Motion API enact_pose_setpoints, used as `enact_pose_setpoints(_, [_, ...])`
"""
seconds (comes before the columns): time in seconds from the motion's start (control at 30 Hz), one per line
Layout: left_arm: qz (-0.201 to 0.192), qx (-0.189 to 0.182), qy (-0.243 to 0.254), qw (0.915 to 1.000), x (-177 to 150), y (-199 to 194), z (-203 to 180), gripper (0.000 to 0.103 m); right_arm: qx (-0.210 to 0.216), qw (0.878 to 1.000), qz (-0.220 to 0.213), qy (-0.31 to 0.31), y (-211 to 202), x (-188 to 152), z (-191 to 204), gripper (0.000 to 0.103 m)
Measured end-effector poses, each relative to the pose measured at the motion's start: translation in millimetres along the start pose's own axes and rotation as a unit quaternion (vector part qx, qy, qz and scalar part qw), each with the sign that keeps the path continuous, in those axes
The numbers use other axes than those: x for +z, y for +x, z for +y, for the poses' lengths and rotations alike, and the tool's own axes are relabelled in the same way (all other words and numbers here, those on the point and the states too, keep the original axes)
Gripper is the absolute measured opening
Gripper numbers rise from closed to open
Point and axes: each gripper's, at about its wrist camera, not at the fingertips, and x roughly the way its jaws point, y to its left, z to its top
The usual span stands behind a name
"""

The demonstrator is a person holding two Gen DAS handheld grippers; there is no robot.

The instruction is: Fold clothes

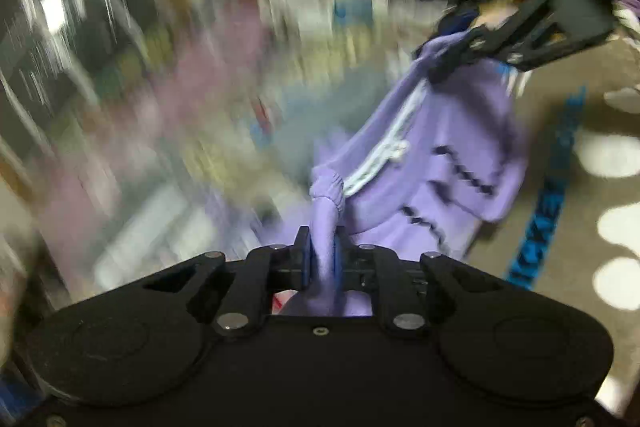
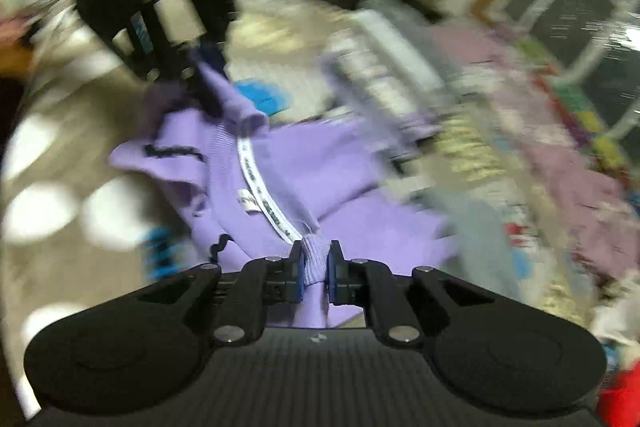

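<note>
left wrist view: a lilac sweatshirt (image 1: 436, 163) with white neck tape and dark zigzag trim is held ahead, pinched by the left gripper (image 1: 318, 259); its ribbed collar is clamped in the right gripper (image 2: 316, 263).

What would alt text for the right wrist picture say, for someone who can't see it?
A handheld black gripper pinches the ribbed edge of a purple sweatshirt, while a second black gripper at upper left grips another part of the same garment. Everything behind is motion-blurred, with only smears of colour.
</note>
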Motion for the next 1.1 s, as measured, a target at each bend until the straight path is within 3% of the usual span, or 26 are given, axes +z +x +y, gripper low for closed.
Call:
enact_pose_setpoints(0.03, [-0.005,0.008,0.003,1.0000,-3.8,-3.6,-6.2,0.010,-0.039,0.999,-0.031,-0.001,-14.6,4.0,-0.4,0.012])
enact_pose_setpoints(0.1, [-0.015,0.023,0.008,0.9996,-11.5,-10.7,-18.7,0.030,-0.078,0.992,-0.095,-0.023,-51.8,-0.9,21.2,0.012])
enact_pose_setpoints(0.13, [-0.020,0.030,0.010,0.9993,-15.4,-14.3,-24.9,0.044,-0.077,0.990,-0.119,-0.026,-66.4,-8.0,34.7,0.012])
enact_pose_setpoints(0.3, [-0.033,0.070,0.027,0.9967,-34.1,-23.6,-62.6,0.044,-0.027,0.995,-0.085,-0.041,-66.2,-58.8,98.8,0.011])
enact_pose_setpoints(0.47, [-0.018,0.107,0.133,0.9853,-48.7,-24.2,-112.7,0.047,0.023,0.997,-0.041,-0.056,-62.0,-110.0,162.5,0.011])
enact_pose_setpoints(0.57, [-0.006,0.128,0.144,0.9813,-51.3,-17.8,-110.3,0.047,0.018,0.997,-0.037,-0.066,-64.5,-112.7,164.1,0.012])
enact_pose_setpoints(0.63, [-0.009,0.124,0.132,0.9834,-48.4,-15.1,-99.9,0.047,0.009,0.996,-0.037,-0.080,-66.8,-111.8,165.5,0.015])
enact_pose_setpoints(0.7, [-0.002,0.102,0.126,0.9868,-42.7,-12.0,-87.3,0.040,0.009,0.995,-0.033,-0.094,-63.8,-110.2,166.9,0.021])
enact_pose_setpoints(0.77, [0.013,0.070,0.127,0.9893,-36.1,-7.6,-73.8,0.016,0.012,0.994,-0.026,-0.108,-56.8,-105.5,164.8,0.033])
enact_pose_setpoints(0.8, [0.022,0.054,0.136,0.9890,-32.4,-3.6,-66.4,0.014,0.016,0.993,-0.017,-0.119,-52.6,-105.0,164.5,0.036])
enact_pose_setpoints(0.83, [0.031,0.036,0.141,0.9888,-26.4,0.8,-57.1,0.013,0.023,0.991,-0.003,-0.130,-47.8,-104.9,163.9,0.034])
enact_pose_setpoints(0.9, [0.049,0.004,0.134,0.9898,-6.9,12.4,-33.3,0.012,0.055,0.989,0.033,-0.136,-37.2,-101.7,154.4,0.011])
enact_pose_setpoints(0.97, [0.065,-0.012,0.125,0.9899,17.3,24.1,-5.0,0.012,0.083,0.989,0.057,-0.113,-25.0,-90.2,131.9,0.011])
enact_pose_setpoints(1.03, [0.059,0.028,0.106,0.9922,38.8,26.9,20.3,0.011,0.074,0.992,0.068,-0.082,-12.4,-70.6,98.7,0.011])
enact_pose_setpoints(1.1, [0.012,0.140,0.088,0.9862,57.6,14.1,40.6,0.010,0.047,0.996,0.068,-0.046,-2.6,-47.9,62.1,0.011])
